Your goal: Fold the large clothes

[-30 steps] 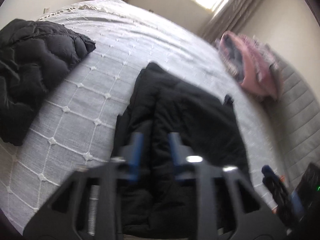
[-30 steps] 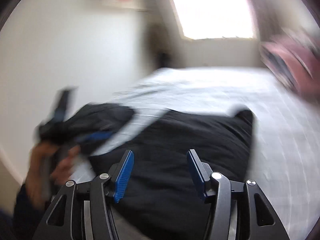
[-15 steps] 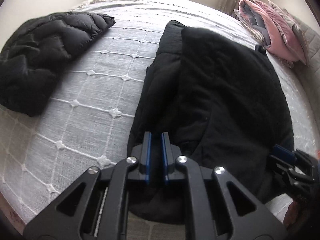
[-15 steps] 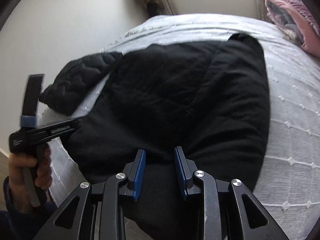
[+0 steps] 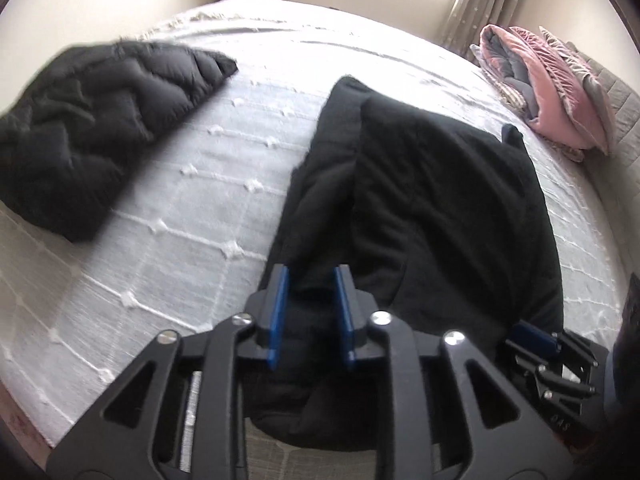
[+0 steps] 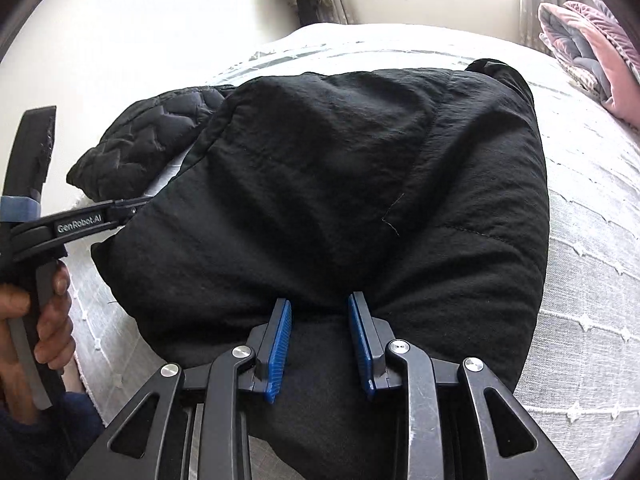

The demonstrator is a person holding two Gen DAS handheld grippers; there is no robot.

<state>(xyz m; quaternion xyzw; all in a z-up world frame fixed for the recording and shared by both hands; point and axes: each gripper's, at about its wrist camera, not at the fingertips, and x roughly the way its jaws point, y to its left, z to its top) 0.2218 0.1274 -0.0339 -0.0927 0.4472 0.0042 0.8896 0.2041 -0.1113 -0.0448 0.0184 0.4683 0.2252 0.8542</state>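
A large black jacket (image 5: 440, 208) lies folded lengthwise on the grey bedspread (image 5: 192, 216); it fills the right wrist view (image 6: 340, 200). My left gripper (image 5: 309, 280) is open, its blue pads either side of a fold at the jacket's near left edge. My right gripper (image 6: 320, 308) is open with the jacket's near hem bulging between its pads. The left gripper also shows at the left of the right wrist view (image 6: 120, 208), and the right gripper at the lower right of the left wrist view (image 5: 540, 344).
A black quilted jacket (image 5: 88, 128) lies on the bed's left part. Folded pink and grey bedding (image 5: 548, 92) is stacked at the far right by the headboard. A window and curtains stand beyond the bed. The bed's near edge is just below my grippers.
Both grippers have dropped to the jacket's near hem. The left one was shut half a second ago and now stands open. The right one has widened a little.
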